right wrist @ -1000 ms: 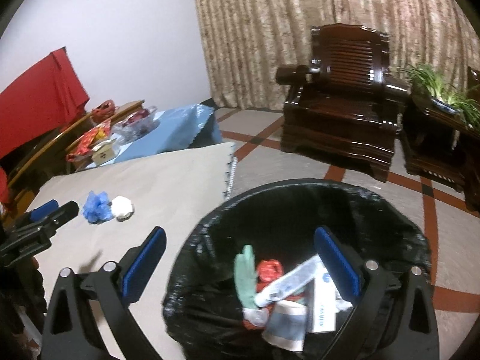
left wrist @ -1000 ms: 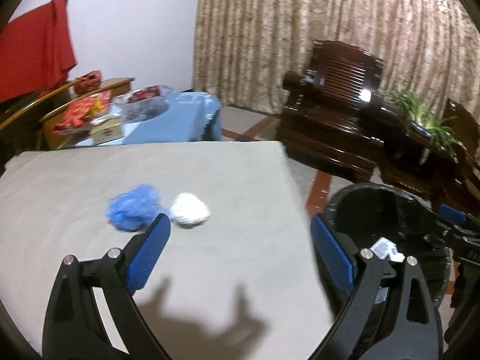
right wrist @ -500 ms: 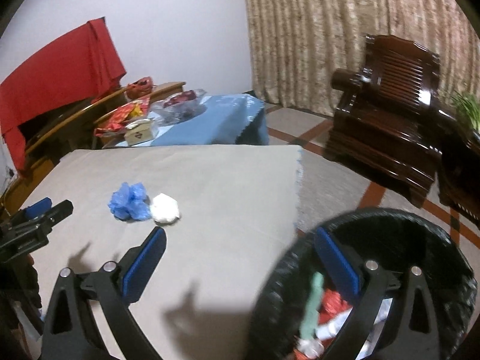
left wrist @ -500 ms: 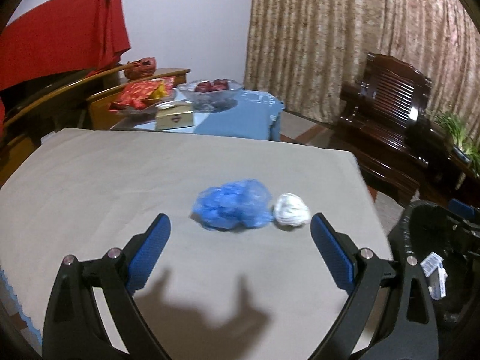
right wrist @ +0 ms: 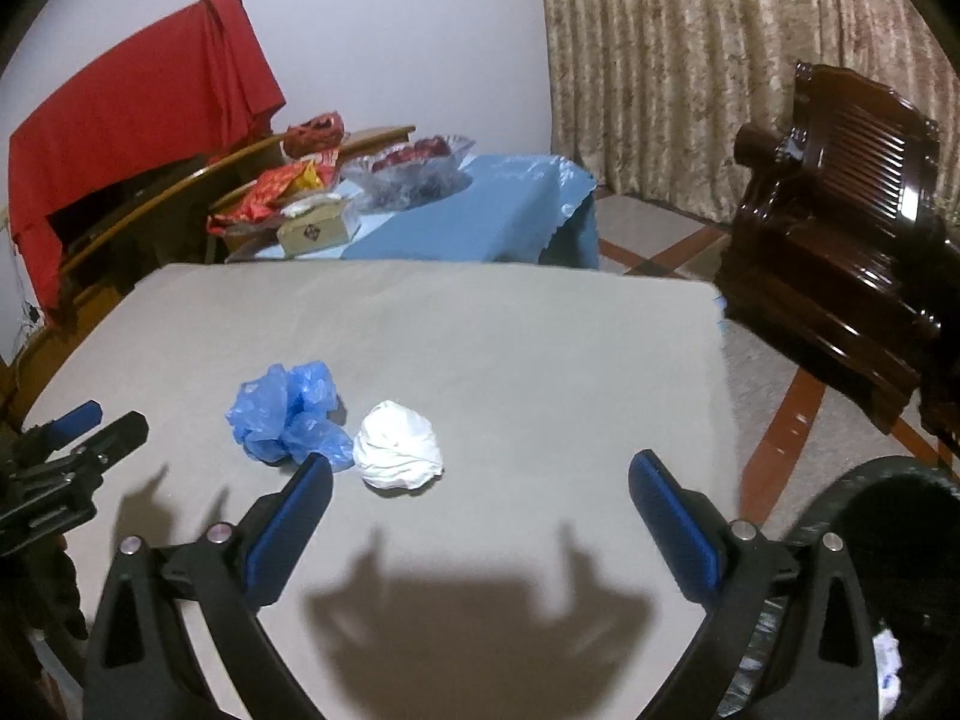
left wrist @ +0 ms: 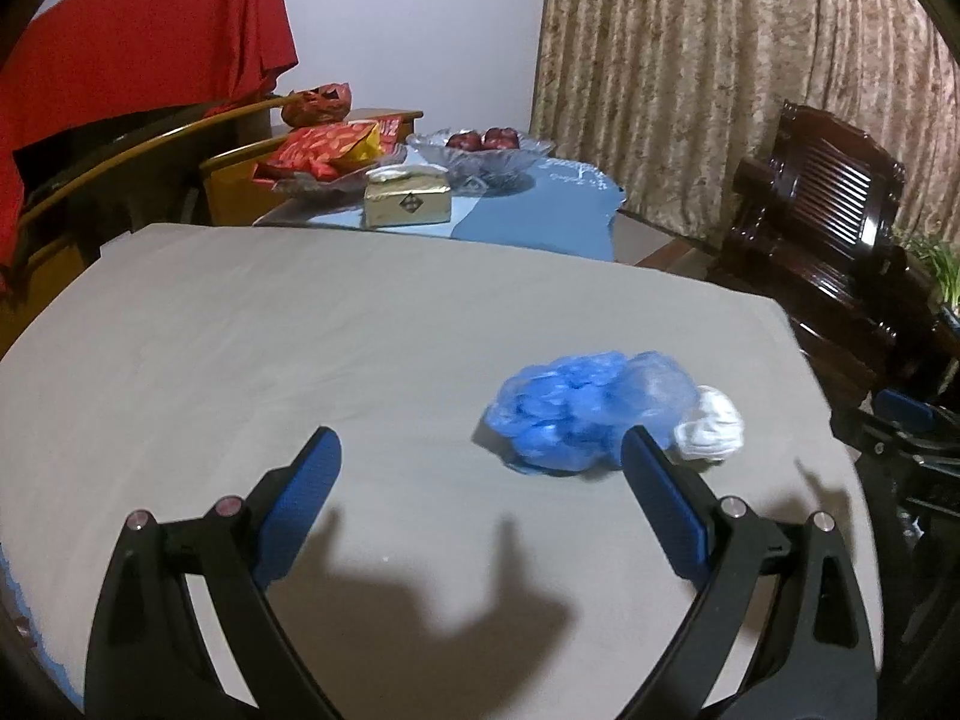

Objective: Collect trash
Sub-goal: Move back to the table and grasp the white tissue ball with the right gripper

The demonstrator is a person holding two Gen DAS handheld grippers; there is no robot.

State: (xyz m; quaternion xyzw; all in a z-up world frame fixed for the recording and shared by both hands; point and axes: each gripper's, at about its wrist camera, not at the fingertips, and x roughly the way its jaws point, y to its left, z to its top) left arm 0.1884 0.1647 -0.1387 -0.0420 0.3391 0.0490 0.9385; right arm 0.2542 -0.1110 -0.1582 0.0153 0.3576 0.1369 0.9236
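Observation:
A crumpled blue plastic bag [left wrist: 585, 414] [right wrist: 288, 417] lies on the grey-covered table [left wrist: 300, 330] [right wrist: 540, 348], touching a white paper wad [left wrist: 711, 426] [right wrist: 399, 447] on its right. My left gripper [left wrist: 480, 468] hovers open above the table, its right finger tip just in front of the blue bag. Open too, my right gripper [right wrist: 480, 483] hangs over the table with the white wad just beyond its left finger. The other gripper shows at the edge of each view. A black-lined trash bin [right wrist: 888, 570] stands at the table's right side.
A blue-clothed side table [right wrist: 468, 216] behind carries a tissue box [left wrist: 408, 204], a glass fruit bowl [left wrist: 480, 150] and red snack packets [left wrist: 324, 147]. A dark wooden armchair [right wrist: 840, 204] stands on the tiled floor to the right. Red cloth [left wrist: 120, 54] hangs at the left.
Both grippers swung left, away from the bin and over the table. The blue bag and white wad now sit closer, near the fingertips. Both stayed open.

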